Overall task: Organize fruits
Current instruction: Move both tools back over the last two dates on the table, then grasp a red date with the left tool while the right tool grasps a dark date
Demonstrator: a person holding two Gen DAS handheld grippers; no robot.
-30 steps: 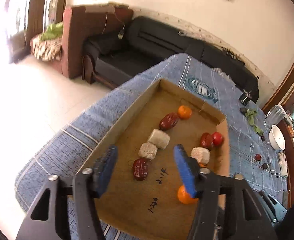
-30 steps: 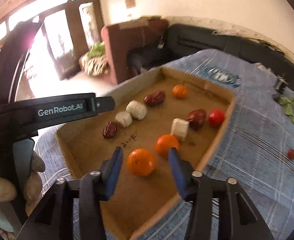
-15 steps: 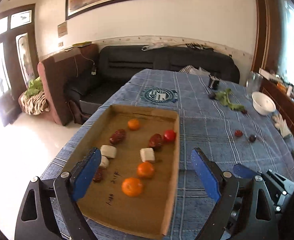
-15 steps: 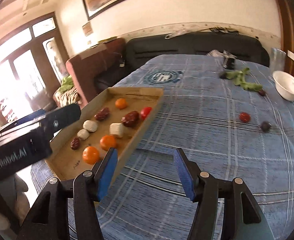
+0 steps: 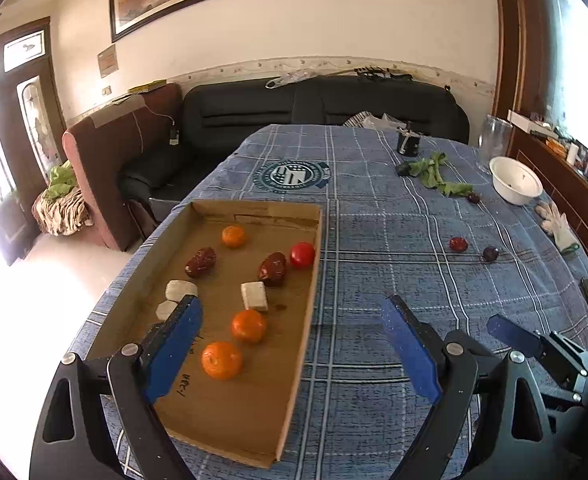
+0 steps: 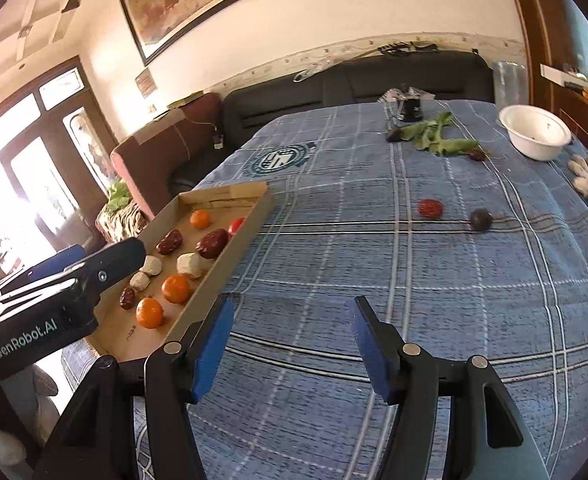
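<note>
A cardboard tray (image 5: 313,280) on a blue checked tablecloth (image 5: 373,240) anchors the scene, and everything else is placed from it. Inside the tray lie three oranges (image 5: 222,360), three dark red dates (image 5: 201,262), three pale blocks (image 5: 254,296) and a red tomato (image 5: 302,255), the tomato against the tray's right wall. Two oranges sit nearest the tray's near end.

The left gripper (image 5: 290,344) hangs over the tray's near right edge, its jaws spread wide and empty, one blue pad above the tray floor and the other out over the cloth. To the right of the tray, the right gripper (image 6: 290,344) hovers above bare cloth, jaws parted and holding nothing, its left pad just beside the tray's near corner.

Still outside the tray, well to its right and farther back, a red fruit (image 6: 430,208) and a dark plum (image 6: 481,219) lie near each other on the cloth. Beyond them are green leaves (image 6: 433,136), another dark fruit (image 6: 477,155) at the leaves' right end, and a white bowl (image 6: 535,130) near the table's far right edge.

The stray red fruit and plum lie ahead and slightly right of the right gripper, across open cloth, and that hand looks the nearer of the two. Both fruits are roundish, so no long axis appears to dictate the approach; the plum's stem seems to point right.
</note>
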